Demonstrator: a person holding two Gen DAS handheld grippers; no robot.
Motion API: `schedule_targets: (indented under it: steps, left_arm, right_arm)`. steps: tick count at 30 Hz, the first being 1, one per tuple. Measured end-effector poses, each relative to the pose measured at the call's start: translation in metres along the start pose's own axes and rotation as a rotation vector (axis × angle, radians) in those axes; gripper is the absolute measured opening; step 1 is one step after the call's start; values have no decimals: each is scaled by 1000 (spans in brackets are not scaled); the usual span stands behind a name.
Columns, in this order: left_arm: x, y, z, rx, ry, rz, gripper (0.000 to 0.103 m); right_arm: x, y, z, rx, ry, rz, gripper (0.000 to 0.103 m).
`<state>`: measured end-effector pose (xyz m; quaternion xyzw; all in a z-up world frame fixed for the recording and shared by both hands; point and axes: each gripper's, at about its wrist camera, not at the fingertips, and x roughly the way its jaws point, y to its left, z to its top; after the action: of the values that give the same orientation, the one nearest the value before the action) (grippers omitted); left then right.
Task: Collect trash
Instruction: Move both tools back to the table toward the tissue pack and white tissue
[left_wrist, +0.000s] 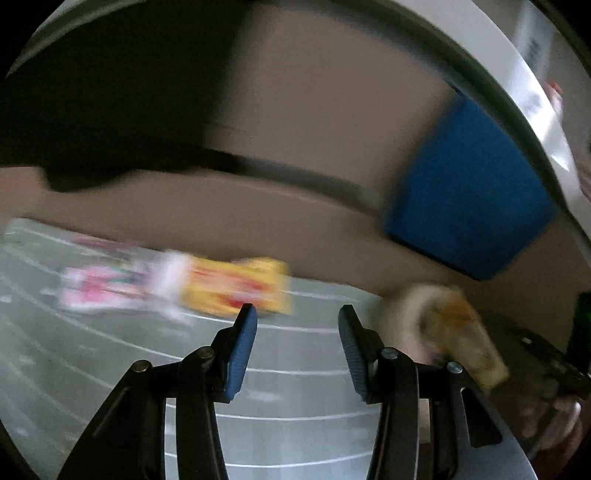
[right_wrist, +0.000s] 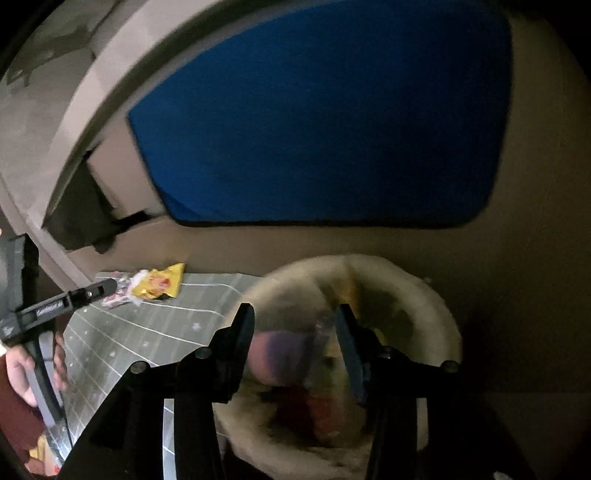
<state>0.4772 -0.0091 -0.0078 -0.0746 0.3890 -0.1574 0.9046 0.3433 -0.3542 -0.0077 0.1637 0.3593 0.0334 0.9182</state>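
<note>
Left wrist view: my left tongs (left_wrist: 297, 314) stand with their jaws apart and nothing between them, over a grey mat (left_wrist: 122, 373) ruled with white lines. Just beyond the left fingertip lies a yellow wrapper (left_wrist: 236, 286), and further left of it a pink and white wrapper (left_wrist: 107, 286), both blurred. Off to the right of my tongs sits a pale bag (left_wrist: 458, 328) with something orange inside it. Beyond it all runs a tan sofa (left_wrist: 325, 110) with a blue cushion (left_wrist: 469, 199).

Right wrist view: my right tongs (right_wrist: 295, 317) are also spread wide, gripping nothing, and hang right above the open mouth of the pale bag (right_wrist: 417, 295). Inside the bag I see a heap of trash (right_wrist: 295, 373), purplish and red, too dim to tell apart. Far to the left, the left tongs (right_wrist: 99, 286), held by my hand (right_wrist: 22, 369), reach toward the two wrappers (right_wrist: 159, 284) at the far edge of the mat (right_wrist: 155, 332).
</note>
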Motion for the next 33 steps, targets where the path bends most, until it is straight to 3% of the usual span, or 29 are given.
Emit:
schedule_targets:
  steps: [2,4,8,12,17,20,23,28,30,33]
  left_arm:
    - [-9,44,13,-38,-26,74,47]
    - [-7,85,23,-53,0,115,47]
    - [17,149,29,-88,73,102,47]
    - [64,183,38,-114,95,73,47]
    - [108,195,43,-31,183,21,47]
    - [100,196,31,13,207,-44,47]
    - [86,192,9,55,247,-61,47]
    - [48,189,-27,27,317,-142,47]
    - [35,190,-31,16,304,-152,47]
    - [20,203,-20,-27,213,-140,47]
  right_arm:
    - [3,21,4,-32,-11,30,44]
    - [15,45,7,-62,-5,53,44]
    - [51,99,9,-135,29,97,44]
    - [88,139,0,-185,96,134,44]
    - [122,166,-13,-282,173,115,44]
    - [134,172,-12,-311,175,115,44]
    - [157,189,-7,-330,184,139,44]
    - [197,242,-2,-369,174,214,44]
    - [211,260,0,-366,163,236,44]
    - [237,288,2,-372,154,235,44]
